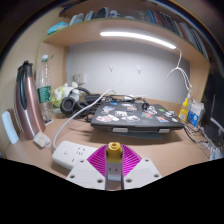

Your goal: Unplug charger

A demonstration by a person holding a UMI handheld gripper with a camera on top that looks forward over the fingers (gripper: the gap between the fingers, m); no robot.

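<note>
Tool (116, 170): we're clamping both pink pads on the small yellowish charger plug (116, 152) | sitting beside the white power strip (78, 152) | on the wooden counter (170, 150).

White power strip (80, 154) lies flat on the wooden desk, lower left of centre in the frame, its white cable (75, 115) running up toward the back. A yellowish charger plug (116, 150) stands upright at its right end.
</note>
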